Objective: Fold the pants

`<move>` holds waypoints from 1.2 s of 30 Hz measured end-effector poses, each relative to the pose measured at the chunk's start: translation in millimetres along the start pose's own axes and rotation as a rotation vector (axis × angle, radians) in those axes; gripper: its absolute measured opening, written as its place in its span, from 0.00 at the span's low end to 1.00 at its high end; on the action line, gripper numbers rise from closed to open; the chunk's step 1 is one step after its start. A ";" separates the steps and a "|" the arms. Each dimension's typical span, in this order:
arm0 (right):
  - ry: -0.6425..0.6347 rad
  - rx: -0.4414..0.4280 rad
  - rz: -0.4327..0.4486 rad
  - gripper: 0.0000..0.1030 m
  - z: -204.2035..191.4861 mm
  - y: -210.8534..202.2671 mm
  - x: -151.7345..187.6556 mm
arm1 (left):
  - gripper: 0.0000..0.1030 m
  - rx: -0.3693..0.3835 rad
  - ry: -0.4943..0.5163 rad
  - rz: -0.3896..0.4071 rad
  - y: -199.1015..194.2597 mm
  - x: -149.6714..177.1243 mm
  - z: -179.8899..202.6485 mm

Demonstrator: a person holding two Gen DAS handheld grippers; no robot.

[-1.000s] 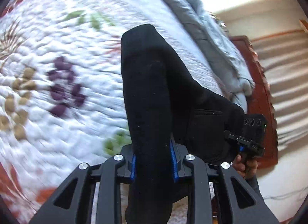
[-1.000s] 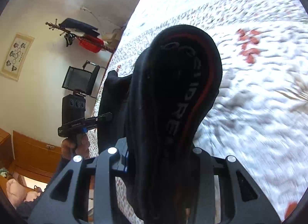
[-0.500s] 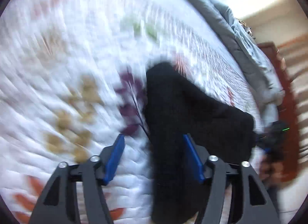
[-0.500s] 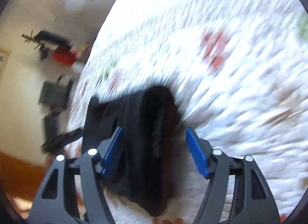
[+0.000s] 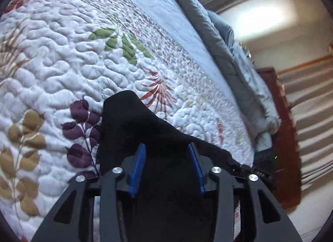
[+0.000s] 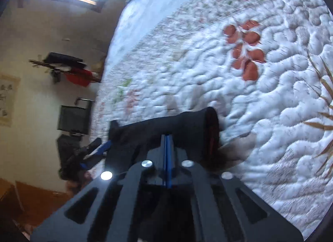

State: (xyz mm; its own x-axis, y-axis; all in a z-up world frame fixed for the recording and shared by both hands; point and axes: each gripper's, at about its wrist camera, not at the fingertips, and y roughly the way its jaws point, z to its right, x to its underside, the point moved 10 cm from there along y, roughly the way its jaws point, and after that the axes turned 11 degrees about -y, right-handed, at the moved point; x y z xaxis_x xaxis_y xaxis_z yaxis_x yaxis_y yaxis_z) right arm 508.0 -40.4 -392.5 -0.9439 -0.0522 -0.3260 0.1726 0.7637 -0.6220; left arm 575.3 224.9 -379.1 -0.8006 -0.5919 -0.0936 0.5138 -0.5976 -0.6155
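You have one pair of black pants (image 5: 133, 129) lying on the quilted bed (image 5: 62, 58). Your left claw (image 5: 166, 167) is closing, released, with cloth between its two blue pads. Your right claw (image 6: 167, 148) is closing too, its pads almost together above the pants.
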 end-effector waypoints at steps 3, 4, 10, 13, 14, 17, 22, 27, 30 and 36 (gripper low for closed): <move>-0.070 -0.101 0.074 0.31 -45.2 -37.2 11.4 | 0.61 0.040 0.061 0.076 -37.3 20.9 30.5; -0.086 -0.147 0.087 0.31 -57.7 -47.2 20.9 | 0.63 0.068 0.090 0.106 -59.8 35.7 35.1; -0.006 -0.097 -0.016 0.10 -29.7 -21.7 83.6 | 0.60 0.057 0.076 0.021 -57.9 110.5 5.4; 0.119 -0.124 0.023 0.00 -3.5 -21.3 88.0 | 0.54 0.044 0.038 0.007 -44.8 114.9 -11.8; 0.128 -0.116 0.053 0.03 -6.0 -29.0 86.4 | 0.54 0.065 0.008 0.015 -51.1 112.5 -11.0; 0.119 -0.096 0.099 0.34 -28.5 -58.9 89.5 | 0.68 0.072 -0.025 0.066 -83.6 110.7 -4.9; -0.001 0.048 0.170 0.74 -79.5 -127.7 129.4 | 0.86 0.030 0.035 0.140 -158.4 151.4 8.9; -0.078 0.226 0.220 0.89 -119.6 -189.6 200.3 | 0.96 -0.166 0.169 0.268 -229.9 219.4 23.1; -0.083 0.336 0.230 0.94 -139.8 -216.7 235.8 | 0.96 -0.331 0.256 0.355 -270.7 258.9 34.7; -0.146 0.546 0.272 0.97 -190.9 -272.9 300.7 | 0.96 -0.472 0.401 0.462 -332.6 326.8 84.7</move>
State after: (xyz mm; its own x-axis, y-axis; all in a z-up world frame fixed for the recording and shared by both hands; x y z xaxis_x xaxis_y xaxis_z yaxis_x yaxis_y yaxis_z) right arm 123.4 -141.6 -184.9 -0.8045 -0.0185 -0.5936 0.5565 0.3256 -0.7644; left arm 168.9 184.4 -138.7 -0.6336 -0.4305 -0.6428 0.7091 0.0092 -0.7051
